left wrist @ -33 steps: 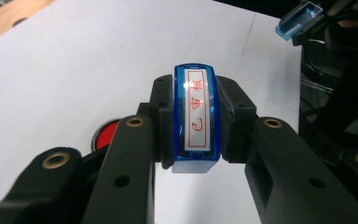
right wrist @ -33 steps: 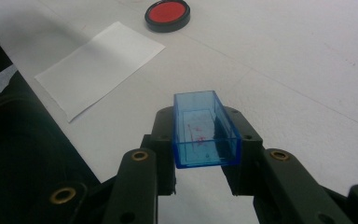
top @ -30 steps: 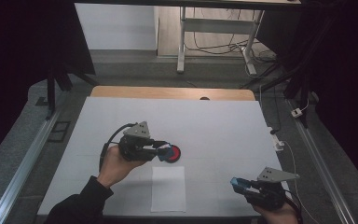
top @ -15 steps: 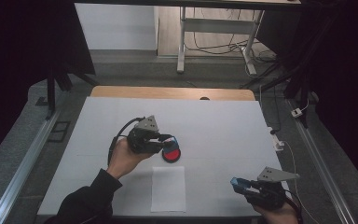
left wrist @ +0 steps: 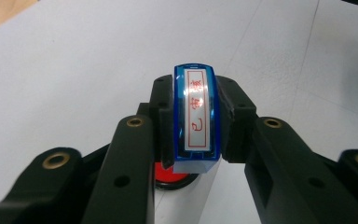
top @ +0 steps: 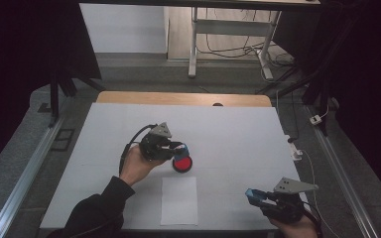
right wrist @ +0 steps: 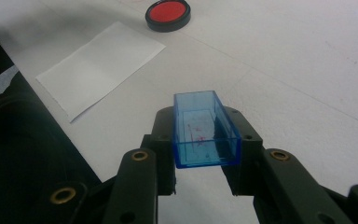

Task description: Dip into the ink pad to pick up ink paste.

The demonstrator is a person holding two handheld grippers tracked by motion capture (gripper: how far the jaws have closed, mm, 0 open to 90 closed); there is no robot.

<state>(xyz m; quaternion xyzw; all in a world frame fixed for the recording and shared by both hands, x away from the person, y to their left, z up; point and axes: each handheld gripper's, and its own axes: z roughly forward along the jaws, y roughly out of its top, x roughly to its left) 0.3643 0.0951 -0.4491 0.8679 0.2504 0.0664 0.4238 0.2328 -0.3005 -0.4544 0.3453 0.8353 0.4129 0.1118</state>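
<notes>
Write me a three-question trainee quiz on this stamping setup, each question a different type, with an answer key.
1. True or false: the left hand-held gripper is shut on the blue stamp.
2. Multiple choice: in the high view, the red ink pad lies
A. on the sheet of paper
B. just beyond the sheet's far edge, beside the left hand-held gripper
C. at the table's right edge
3. Fill in: the right hand-held gripper holds an empty, see-through blue ____.

Key: 1 true; 2 B; 3 cap (the stamp's cover, open end facing away from the camera).
</notes>
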